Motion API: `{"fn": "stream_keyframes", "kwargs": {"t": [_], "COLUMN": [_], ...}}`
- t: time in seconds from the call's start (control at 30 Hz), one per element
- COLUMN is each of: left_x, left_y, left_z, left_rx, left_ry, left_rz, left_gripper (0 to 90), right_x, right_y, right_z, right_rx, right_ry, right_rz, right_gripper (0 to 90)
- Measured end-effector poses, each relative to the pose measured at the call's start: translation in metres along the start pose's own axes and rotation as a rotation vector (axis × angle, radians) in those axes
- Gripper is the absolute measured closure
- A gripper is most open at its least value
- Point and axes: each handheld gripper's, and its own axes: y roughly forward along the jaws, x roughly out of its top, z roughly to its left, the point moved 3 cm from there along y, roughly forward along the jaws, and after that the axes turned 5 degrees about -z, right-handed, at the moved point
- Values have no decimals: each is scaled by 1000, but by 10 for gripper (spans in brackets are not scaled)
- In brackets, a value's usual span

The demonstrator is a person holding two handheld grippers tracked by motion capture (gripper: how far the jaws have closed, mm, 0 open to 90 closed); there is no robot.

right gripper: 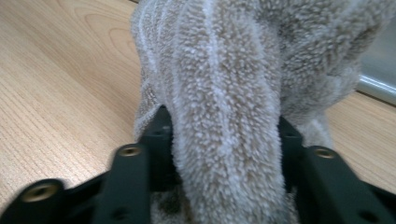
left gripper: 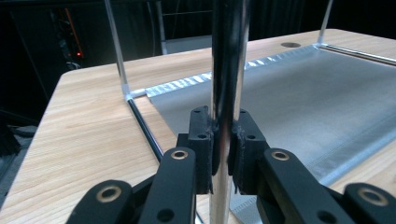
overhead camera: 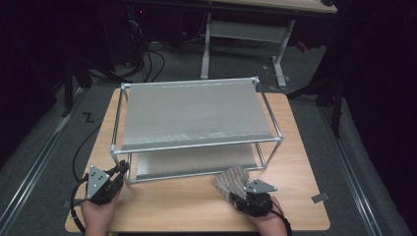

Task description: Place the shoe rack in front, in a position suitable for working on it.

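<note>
So the left gripper (overhead camera: 119,170) sits at about 8 o'clock on the light wooden table (overhead camera: 196,206), and its jaws are clamped tight on the shiny chrome upright post (left gripper: 227,70) at the near left corner of the two-tier metal-tube rack with grey fabric shelves (overhead camera: 196,118). In the left gripper view the black pads (left gripper: 205,140) press the post from both sides, with the lower grey shelf stretching off toward 2 o'clock behind it.

The right gripper (overhead camera: 235,195) is down at roughly 5 o'clock on the table. It's got a fuzzy beige towel with pale stripes (overhead camera: 231,181) bunched up between its jaws. The right gripper view shows a thick fold of that towel (right gripper: 224,116) running straight up the middle, filling the gap, with both jaws touching its sides, so it looks gripped.

The towel itself lies on the tabletop just in front of the rack's near right corner, its far end right beside the bottom rail. The rack takes up the middle and far half of the table, from 10 to 2 o'clock. Both hands come in from the near edge.
</note>
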Motion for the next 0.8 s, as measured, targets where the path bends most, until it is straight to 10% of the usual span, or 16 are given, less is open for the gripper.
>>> {"fn": "stream_keyframes", "kwargs": {"t": [0.17,0.47,0.8], "left_x": [-1,-2,-3], "left_y": [-1,-2,-3], "left_z": [7,9,10], "left_rx": [25,27,10], "left_ry": [-5,-14,-17], "left_rz": [0,-5,-13], "left_gripper": [800,801,801], "right_x": [-2,-10,-1], "right_y": [-3,-32,-36], "right_z": [-7,-37,-48], "right_rx": [10,-145,-200], "right_ry": [37,95,99], "right_rz": [-18,-79,-131], "right_gripper": [662,668,662]}}
